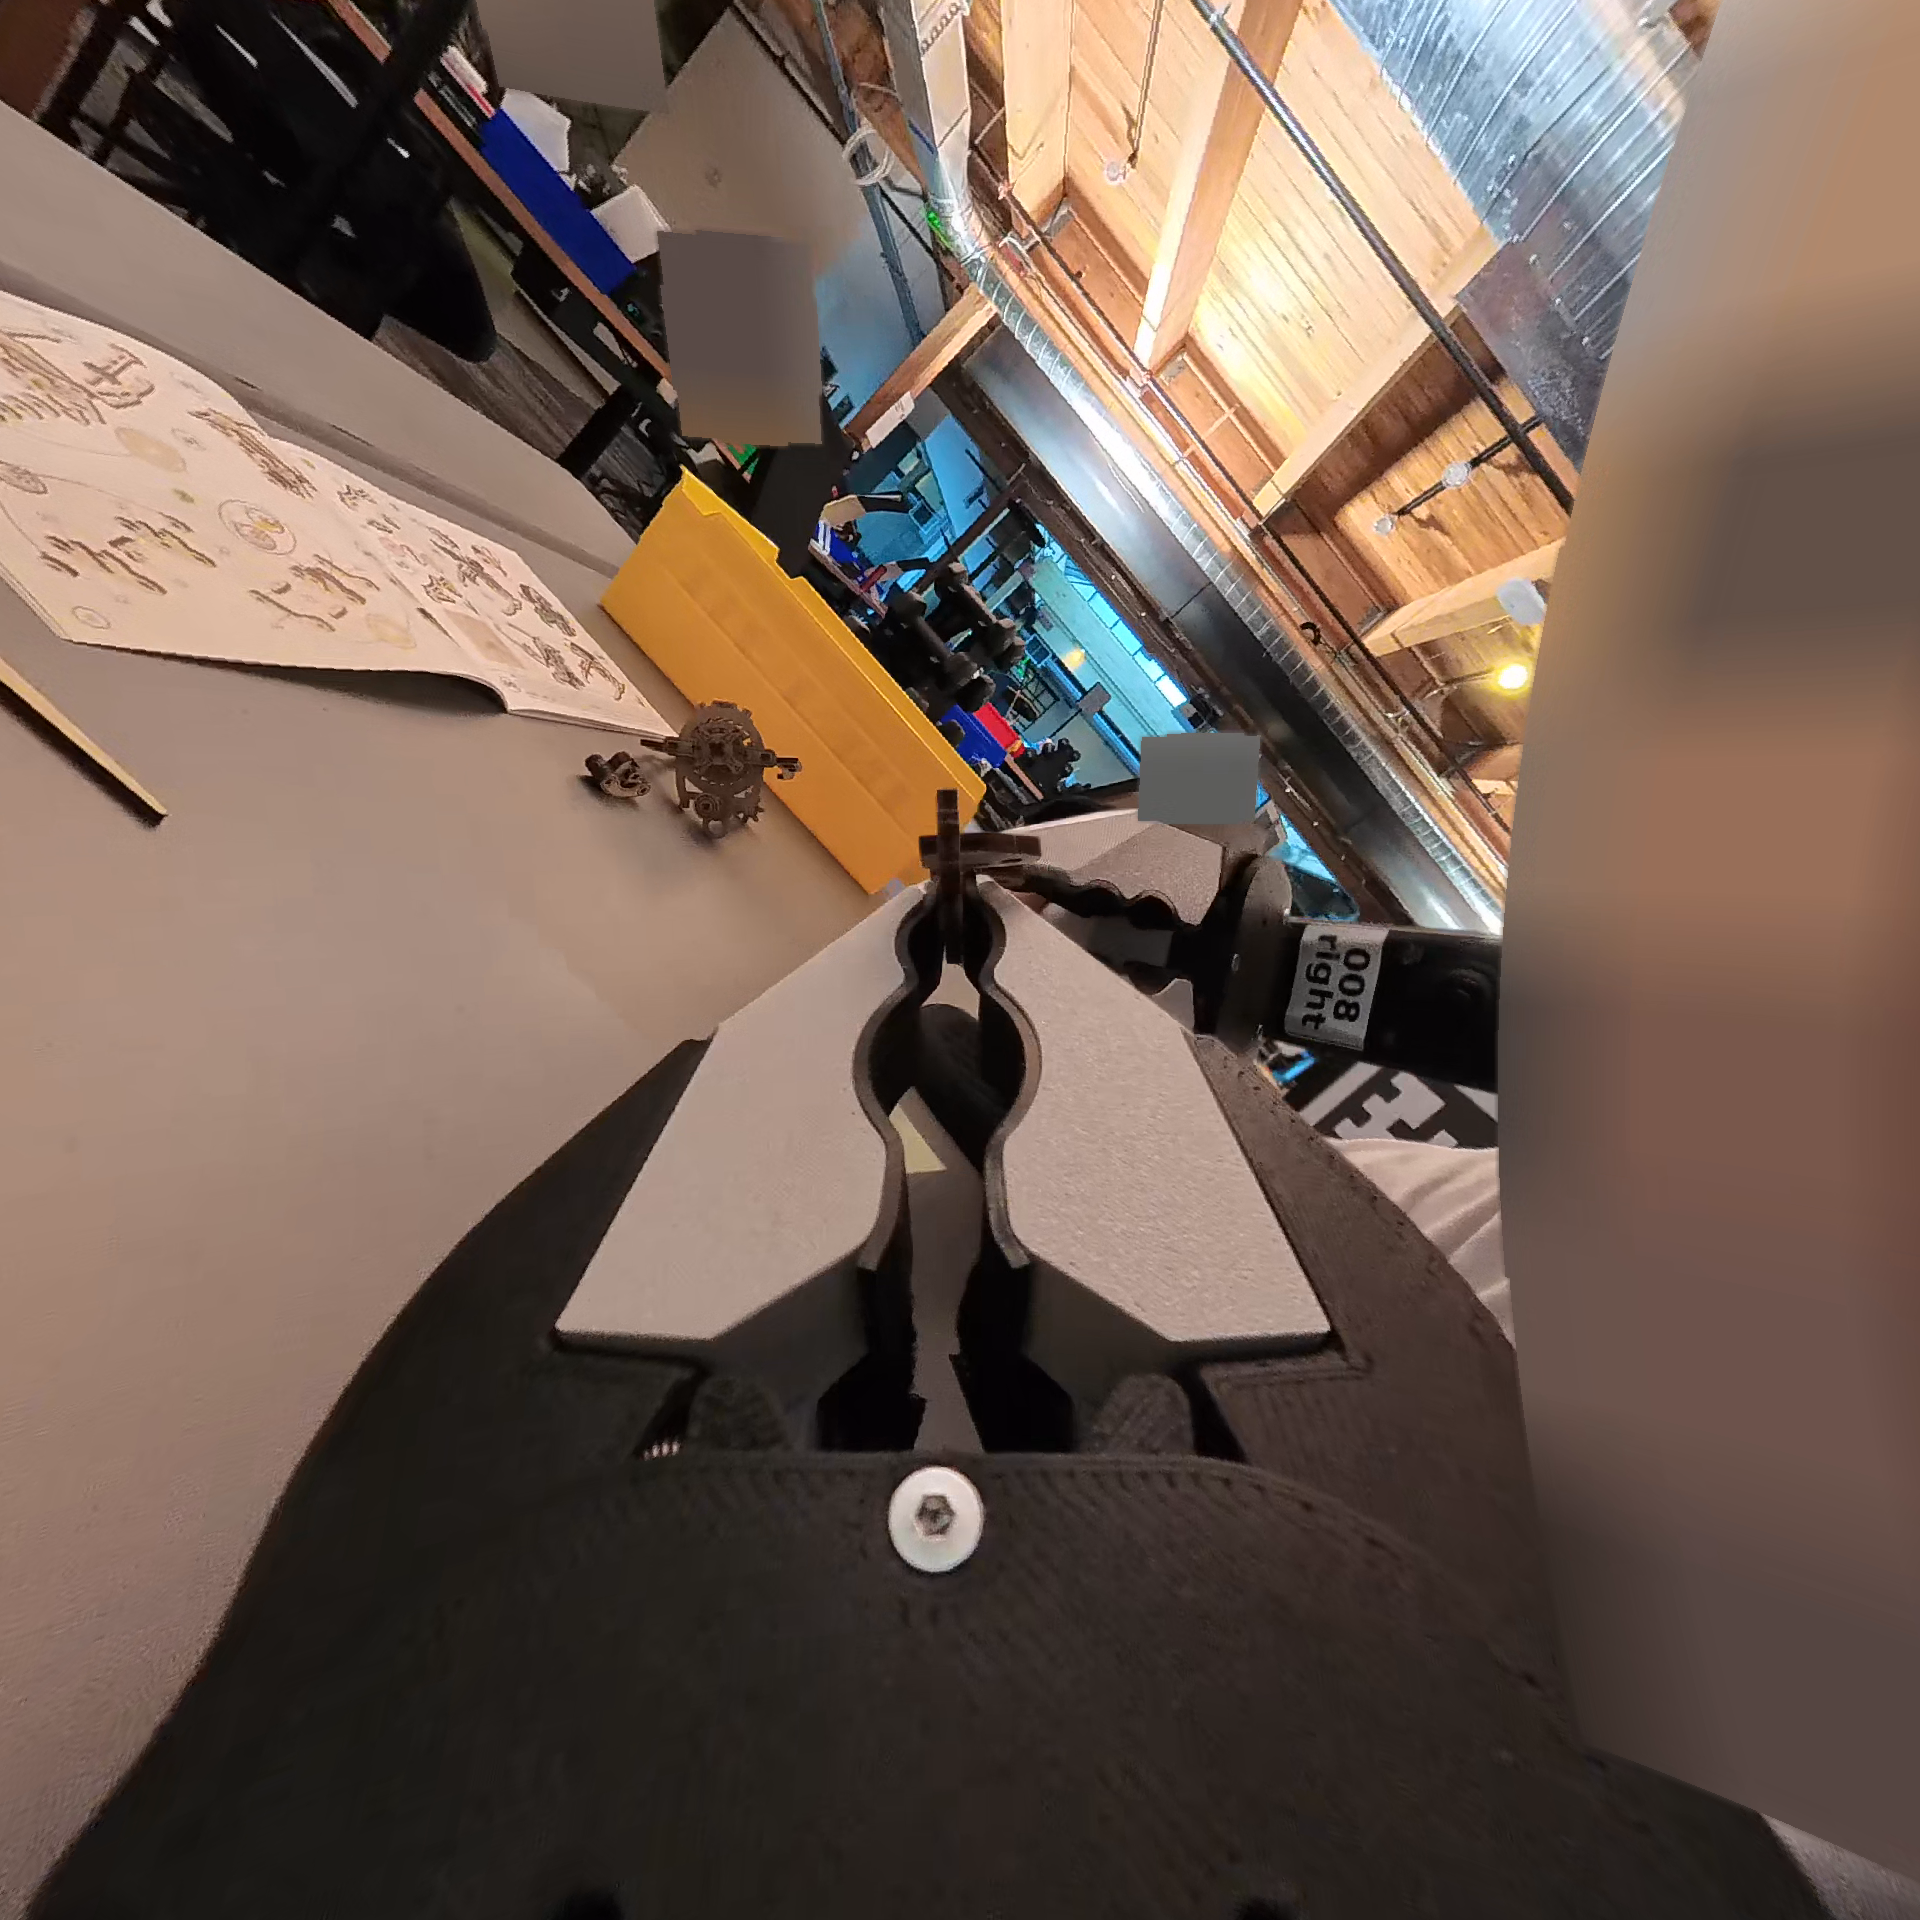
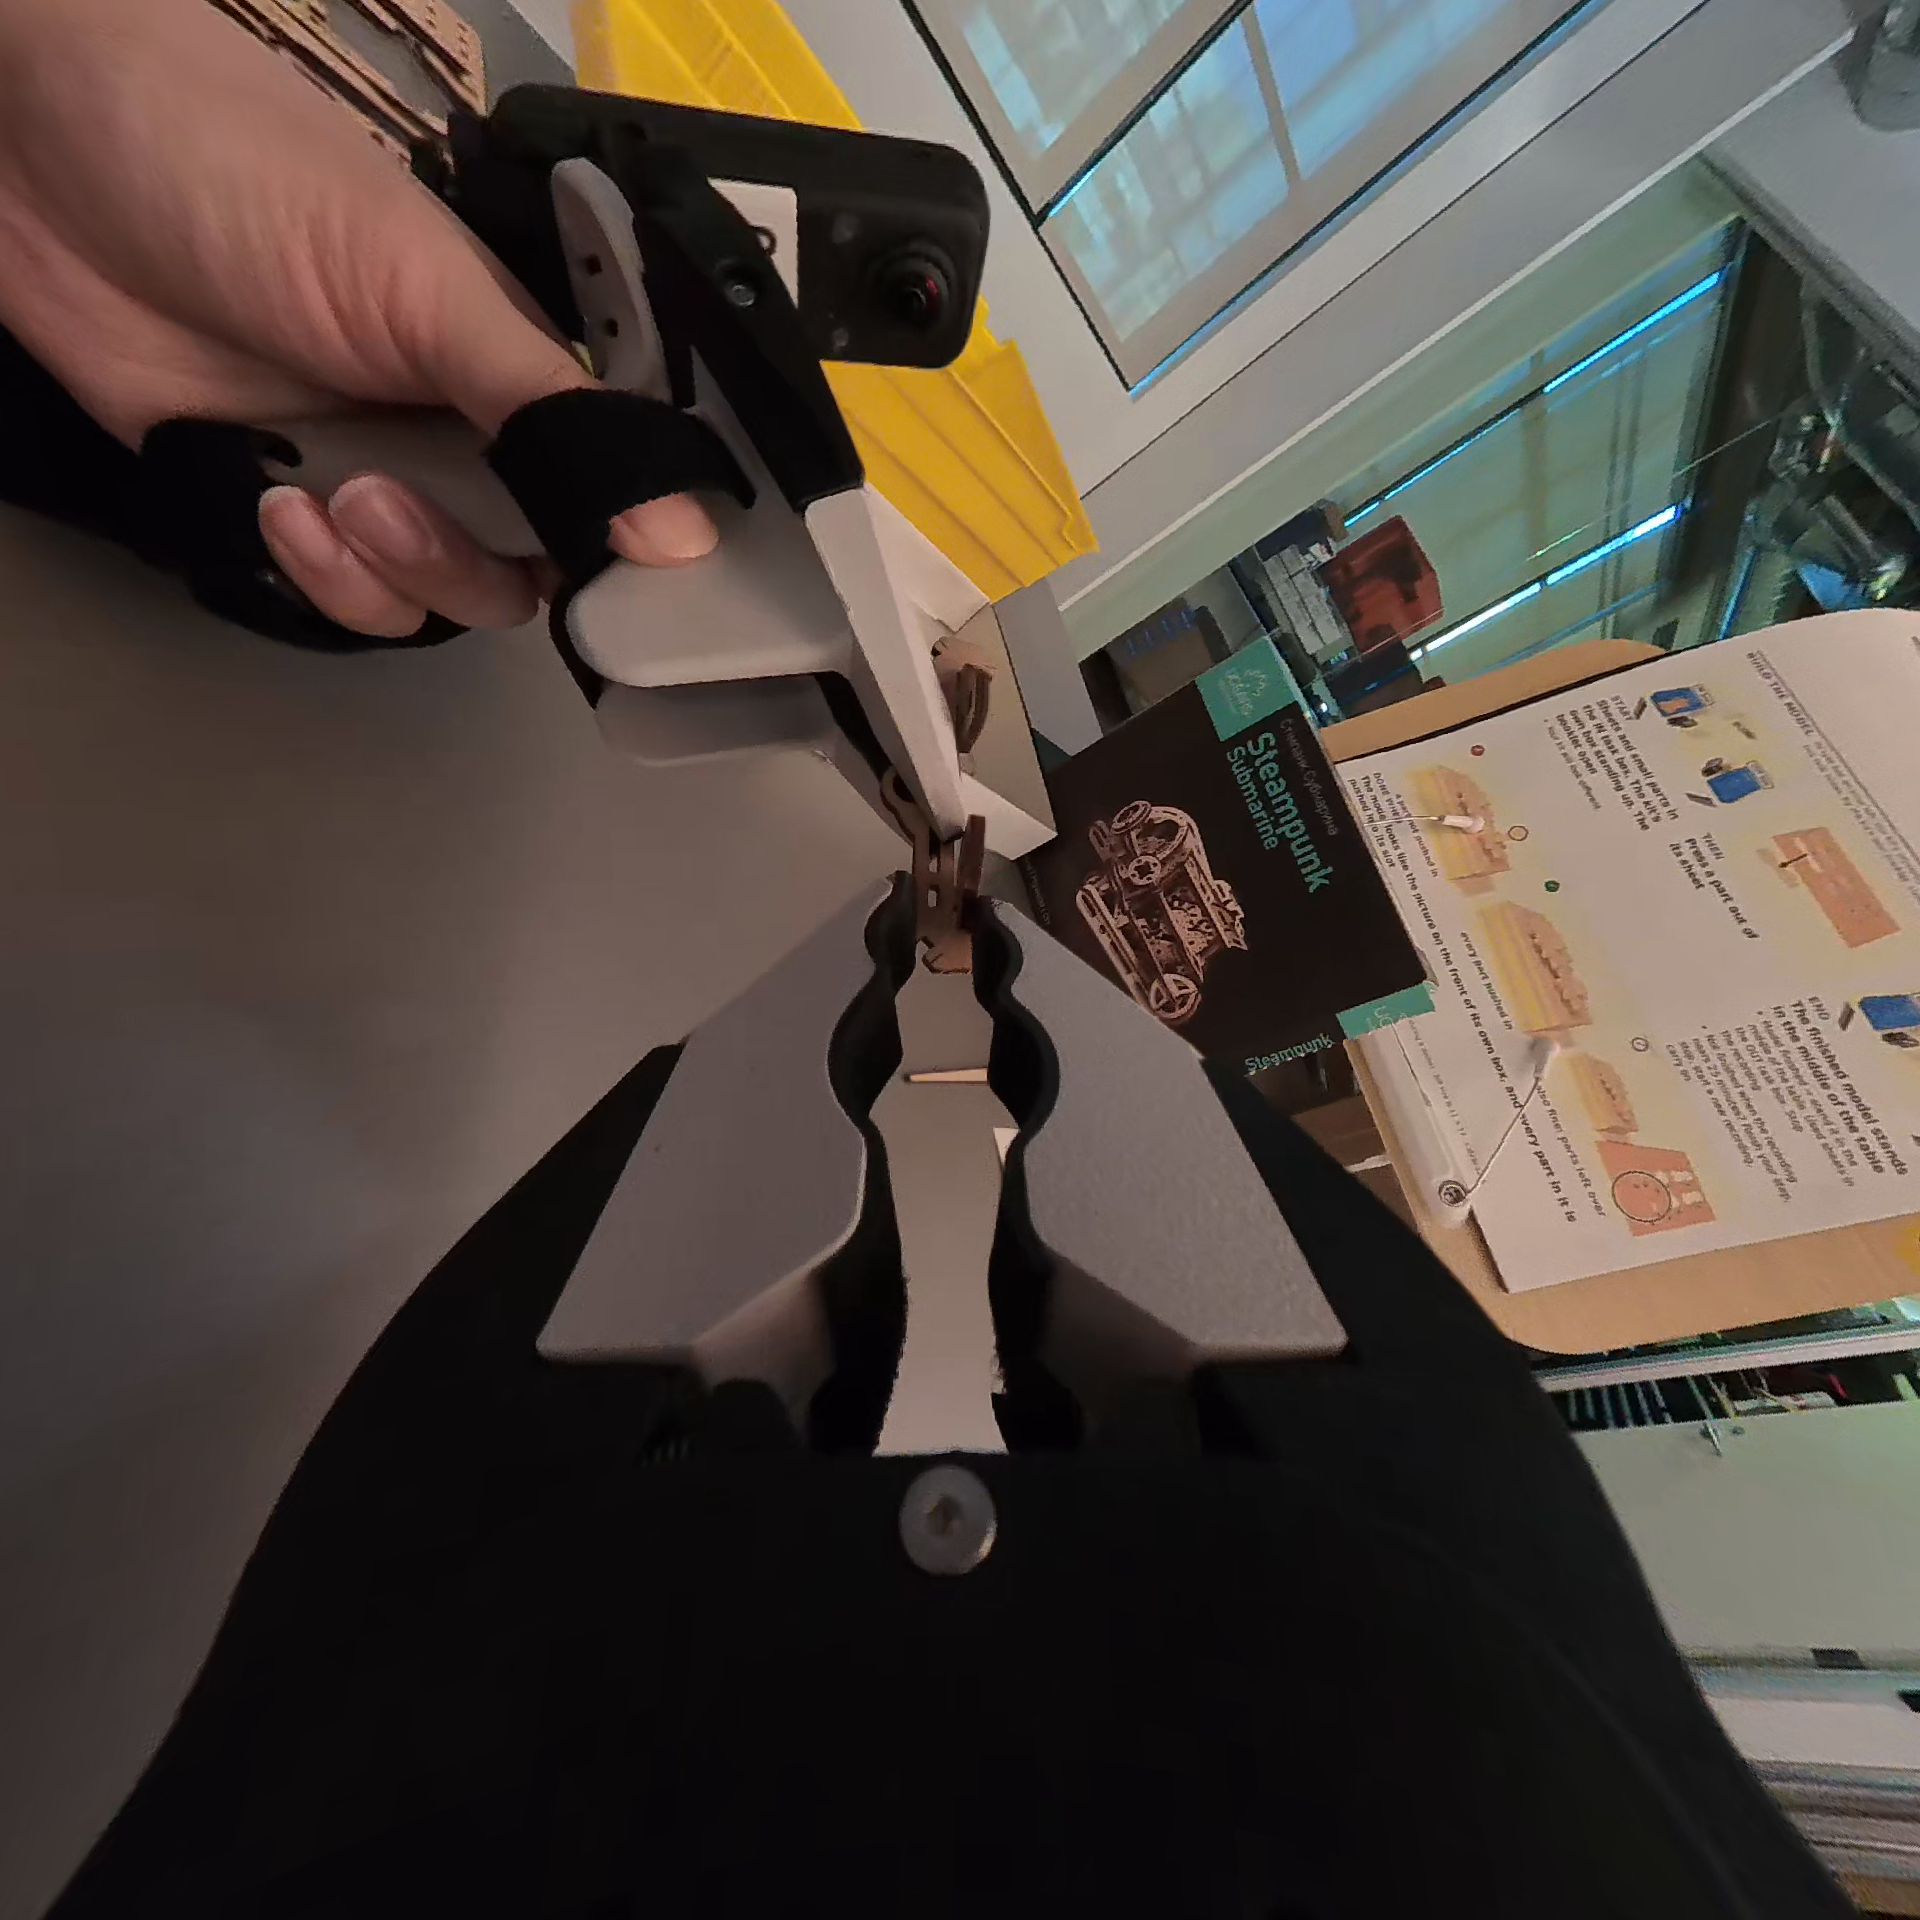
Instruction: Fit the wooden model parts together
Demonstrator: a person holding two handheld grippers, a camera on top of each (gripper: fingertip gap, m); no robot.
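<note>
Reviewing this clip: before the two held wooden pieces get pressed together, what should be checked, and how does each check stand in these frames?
1. Left gripper grips its wooden part at the fingertips: ok.
2. Right gripper grips its small wooden piece: ok.
3. The two parts meet tip to tip, between both grippers: ok.
4. Tab lined up with slot: cannot tell, the joint is too small and partly hidden by the fingers.
5. Parts fully seated: cannot tell.
6. Half-built gear assembly on the table, beside the yellow bin, lies apart from the grippers: ok.
</note>
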